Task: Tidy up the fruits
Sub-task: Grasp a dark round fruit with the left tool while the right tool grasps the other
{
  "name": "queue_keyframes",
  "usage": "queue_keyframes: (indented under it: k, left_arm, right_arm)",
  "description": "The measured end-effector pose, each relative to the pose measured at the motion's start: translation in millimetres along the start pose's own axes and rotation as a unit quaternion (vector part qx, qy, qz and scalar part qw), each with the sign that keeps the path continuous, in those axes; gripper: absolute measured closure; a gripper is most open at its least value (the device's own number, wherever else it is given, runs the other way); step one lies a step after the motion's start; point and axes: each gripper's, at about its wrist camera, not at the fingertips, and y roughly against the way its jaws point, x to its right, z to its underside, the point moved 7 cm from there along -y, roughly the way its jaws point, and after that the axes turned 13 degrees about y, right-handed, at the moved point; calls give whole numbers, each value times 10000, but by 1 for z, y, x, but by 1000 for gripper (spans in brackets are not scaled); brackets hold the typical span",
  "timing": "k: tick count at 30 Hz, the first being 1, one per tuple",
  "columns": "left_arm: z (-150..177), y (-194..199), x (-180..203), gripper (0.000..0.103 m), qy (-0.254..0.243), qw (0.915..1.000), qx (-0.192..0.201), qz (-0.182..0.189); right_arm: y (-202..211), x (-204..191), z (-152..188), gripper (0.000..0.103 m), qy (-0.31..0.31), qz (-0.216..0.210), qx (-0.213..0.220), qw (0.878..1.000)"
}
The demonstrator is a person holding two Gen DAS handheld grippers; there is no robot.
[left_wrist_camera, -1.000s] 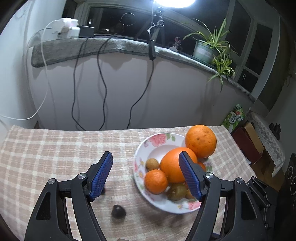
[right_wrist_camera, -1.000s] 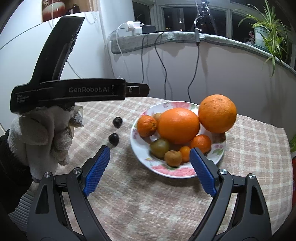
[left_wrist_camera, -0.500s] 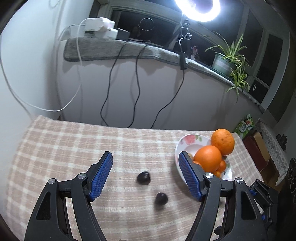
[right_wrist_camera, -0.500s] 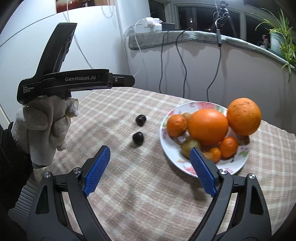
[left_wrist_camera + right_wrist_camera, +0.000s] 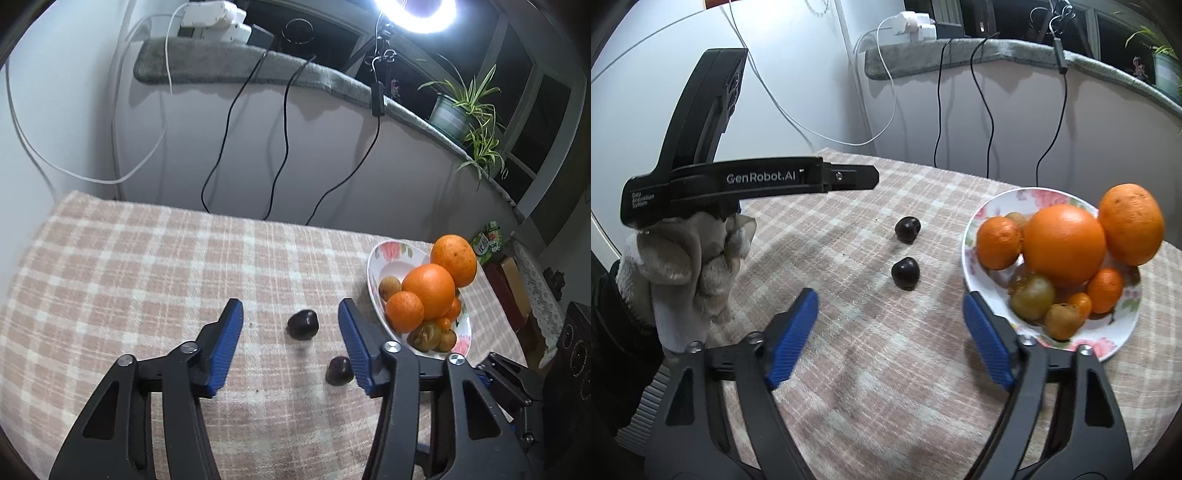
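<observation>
Your plate [image 5: 979, 236] of oranges sits at three o'clock on the bench [image 5: 147, 266], pushed further right than before. Both dark fruits [image 5: 303, 323] now lie centred between your left gripper [image 5: 290, 317] fingers, which have just been narrowing yet touch nothing; your right gripper [image 5: 890, 306] likewise, apart.

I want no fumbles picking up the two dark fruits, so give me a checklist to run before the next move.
1. Left gripper empty, jaws apart though just closing: ok.
2. Right gripper empty, jaws apart though just closing: ok.
3. Far dark fruit lined up between the left jaws, untouched: ok.
4. Near dark fruit free on the cloth, ahead of the right jaws: ok.
5. Room on the plate for both: bare patch at its far end, ok.
6. Top orange steady on the pile: cannot tell.
</observation>
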Motion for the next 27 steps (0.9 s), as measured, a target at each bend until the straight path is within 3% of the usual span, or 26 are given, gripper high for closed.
queue_keyframes:
  k: [5,15,27]
  left_arm:
    - [7,-12,-2,63,-36,9998,-178,-24]
    - [13,-29,0,68,-144,9989,-447,72]
    - [15,-48,5,75,-344,9970,-691,111]
  right_arm:
    - [-20,7,1,39,-303,49,-182,9994]
    - [-49,10,1,65,-427,39,-471,9980]
    - [-69,3,-2,71,-101,523,-714,9960]
